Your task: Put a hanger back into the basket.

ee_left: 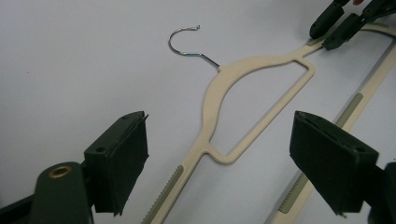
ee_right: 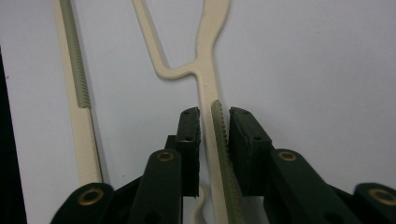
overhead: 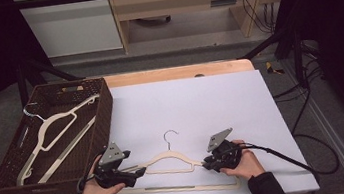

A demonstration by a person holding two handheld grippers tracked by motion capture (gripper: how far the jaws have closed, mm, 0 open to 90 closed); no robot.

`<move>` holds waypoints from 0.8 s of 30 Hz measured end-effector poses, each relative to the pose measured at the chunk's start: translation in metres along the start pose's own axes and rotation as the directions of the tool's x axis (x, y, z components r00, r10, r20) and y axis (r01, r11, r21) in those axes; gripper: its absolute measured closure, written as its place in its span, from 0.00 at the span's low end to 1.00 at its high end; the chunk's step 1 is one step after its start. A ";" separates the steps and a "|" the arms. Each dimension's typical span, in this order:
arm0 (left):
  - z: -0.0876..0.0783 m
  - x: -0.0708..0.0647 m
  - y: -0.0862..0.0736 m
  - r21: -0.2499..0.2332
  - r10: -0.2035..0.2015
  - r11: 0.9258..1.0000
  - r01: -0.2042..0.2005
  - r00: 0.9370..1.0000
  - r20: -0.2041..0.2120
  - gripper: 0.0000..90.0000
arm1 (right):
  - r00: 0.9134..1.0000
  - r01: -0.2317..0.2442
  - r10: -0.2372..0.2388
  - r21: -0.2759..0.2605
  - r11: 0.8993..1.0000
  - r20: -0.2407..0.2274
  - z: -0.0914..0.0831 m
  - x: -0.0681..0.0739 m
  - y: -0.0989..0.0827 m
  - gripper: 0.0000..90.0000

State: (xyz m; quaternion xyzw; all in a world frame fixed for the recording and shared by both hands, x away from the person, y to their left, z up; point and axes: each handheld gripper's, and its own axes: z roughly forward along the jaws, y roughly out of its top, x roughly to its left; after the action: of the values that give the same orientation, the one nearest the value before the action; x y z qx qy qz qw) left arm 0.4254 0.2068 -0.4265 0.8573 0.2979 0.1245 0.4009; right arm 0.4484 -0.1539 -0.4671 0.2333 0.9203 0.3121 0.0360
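- The cream hanger (overhead: 176, 164) lies flat on the white surface (overhead: 211, 102) in front of me, hook (overhead: 169, 136) pointing away, with the basket (overhead: 89, 138) just to its left.
- My right gripper (overhead: 208, 163) has its jaws clamped on the hanger's right shoulder arm, right on the ribbed non-slip strip (ee_right: 219, 135); in the right gripper view the pads sit tight on both sides of it. I judge the strip gives a grip that will not slide, and holding near the end gives leverage.
- My left gripper (overhead: 138, 172) hovers low over the hanger's left shoulder arm with its jaws wide apart, holding nothing. In the left gripper view the arm with its ribbed strip (ee_left: 168, 191) runs between the two pads (ee_left: 122, 158), so closing there would mirror the right-hand hold.
- Two holds, one at each end, would keep such a long, thin thing level when lifted.
- The basket already holds another cream hanger (overhead: 56, 135), so I take this one to be headed there too.
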 end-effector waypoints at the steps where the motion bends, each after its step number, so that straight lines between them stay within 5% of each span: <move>1: 0.001 0.000 0.000 0.002 0.001 1.000 -0.001 1.000 0.002 0.21 | 1.000 0.011 -0.011 0.001 1.000 0.003 0.000 0.000 0.000 0.80; 5: 0.003 0.000 0.001 0.007 0.002 1.000 -0.002 1.000 0.000 0.21 | 0.998 0.035 -0.035 -0.011 0.999 0.044 0.001 0.006 -0.002 0.86; 14: 0.016 0.004 0.012 0.032 0.015 0.999 -0.015 1.000 0.005 0.21 | 0.996 0.075 -0.074 -0.018 0.997 0.047 -0.001 0.006 0.000 0.88; 24: 0.054 0.008 0.025 0.118 0.036 0.992 -0.038 0.999 0.016 0.25 | 0.992 0.112 -0.110 -0.034 0.993 0.069 -0.016 0.015 0.007 0.89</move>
State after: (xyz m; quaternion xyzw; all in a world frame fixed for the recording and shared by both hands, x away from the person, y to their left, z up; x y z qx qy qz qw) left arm 0.4665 0.1664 -0.4422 0.8859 0.2860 0.1082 0.3488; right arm 0.4349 -0.1514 -0.4489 0.1912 0.9241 0.3189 0.0884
